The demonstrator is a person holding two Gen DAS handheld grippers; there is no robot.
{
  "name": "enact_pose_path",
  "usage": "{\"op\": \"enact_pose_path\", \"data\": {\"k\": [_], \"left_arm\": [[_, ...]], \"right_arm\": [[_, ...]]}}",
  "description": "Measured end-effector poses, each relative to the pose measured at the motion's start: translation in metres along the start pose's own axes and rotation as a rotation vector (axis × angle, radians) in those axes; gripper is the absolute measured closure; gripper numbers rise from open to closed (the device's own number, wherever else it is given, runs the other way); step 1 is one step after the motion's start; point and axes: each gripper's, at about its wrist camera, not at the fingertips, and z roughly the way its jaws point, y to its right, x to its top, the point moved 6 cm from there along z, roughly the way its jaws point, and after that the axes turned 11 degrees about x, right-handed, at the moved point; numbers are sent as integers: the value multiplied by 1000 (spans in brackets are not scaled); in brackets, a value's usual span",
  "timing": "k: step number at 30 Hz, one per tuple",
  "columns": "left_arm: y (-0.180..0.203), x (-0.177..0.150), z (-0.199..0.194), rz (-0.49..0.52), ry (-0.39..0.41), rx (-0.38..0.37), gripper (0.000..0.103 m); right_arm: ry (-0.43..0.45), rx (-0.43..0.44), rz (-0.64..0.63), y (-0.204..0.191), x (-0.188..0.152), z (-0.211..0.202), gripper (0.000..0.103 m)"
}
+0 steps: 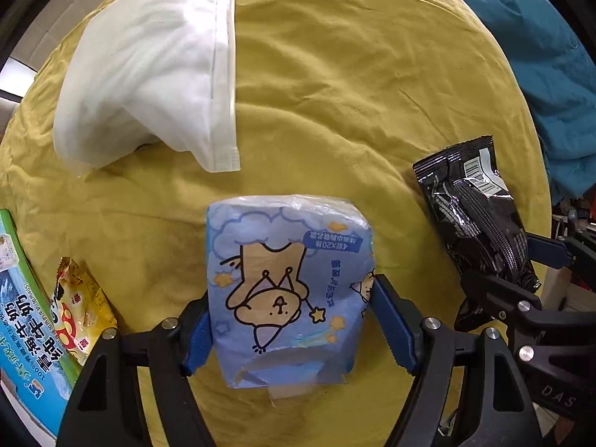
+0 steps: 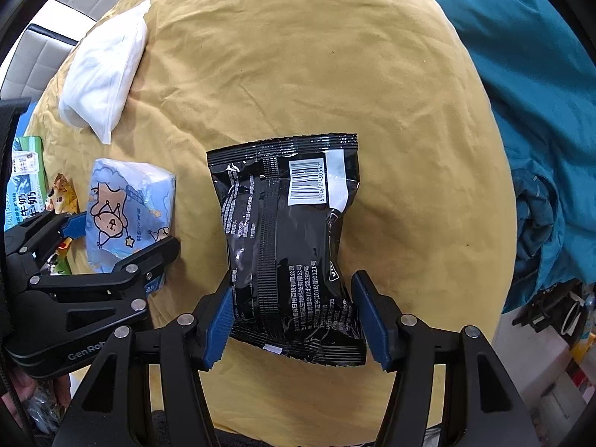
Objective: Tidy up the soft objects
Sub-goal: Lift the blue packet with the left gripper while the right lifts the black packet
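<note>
Lying between the blue pads of each tool, the two soft packs run lengthwise straight away from the jaws, so each grip crosses the short width near the near end. The left gripper [image 1: 294, 320] has its jaws set at about the width of the blue tissue pack [image 1: 288, 290], both pads touching its sides, the plastic slightly pinched. The right gripper [image 2: 294, 316] straddles the black foil pack [image 2: 288, 238]: its left pad presses the wrapper, while its right pad looks just beside the edge, so I cannot tell whether the hold is firm. Both packs rest on the yellow cloth [image 1: 354, 93] covering the surface, side by side, each nearer its own hand. The white pillow-like pack [image 1: 149, 74] lies well beyond the left tool, up and to its left, which I judge a likely gathering spot. The left view alone shows clearly the yellow snack bag [image 1: 83, 305] and the green milk carton [image 1: 22, 298] at the near left edge; the right view alone shows the whole teal garment [image 2: 529, 111] heaped to the right and the black pack's barcode face
</note>
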Motion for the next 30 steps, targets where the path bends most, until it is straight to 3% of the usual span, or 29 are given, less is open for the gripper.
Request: {"op": "enact_pose_path", "data": {"k": [6, 13, 24, 30], "left_arm": [[31, 9, 25, 44, -19, 37, 29], [29, 3, 18, 10, 20, 23, 49], [14, -5, -2, -60, 39, -54, 50], [-7, -20, -31, -108, 92, -99, 50]], "right_arm": [[-3, -9, -2, -3, -3, 1, 40], [12, -11, -1, -7, -8, -1, 43], [45, 7, -19, -21, -13, -14, 49], [86, 47, -37, -39, -16, -36, 49]]}}
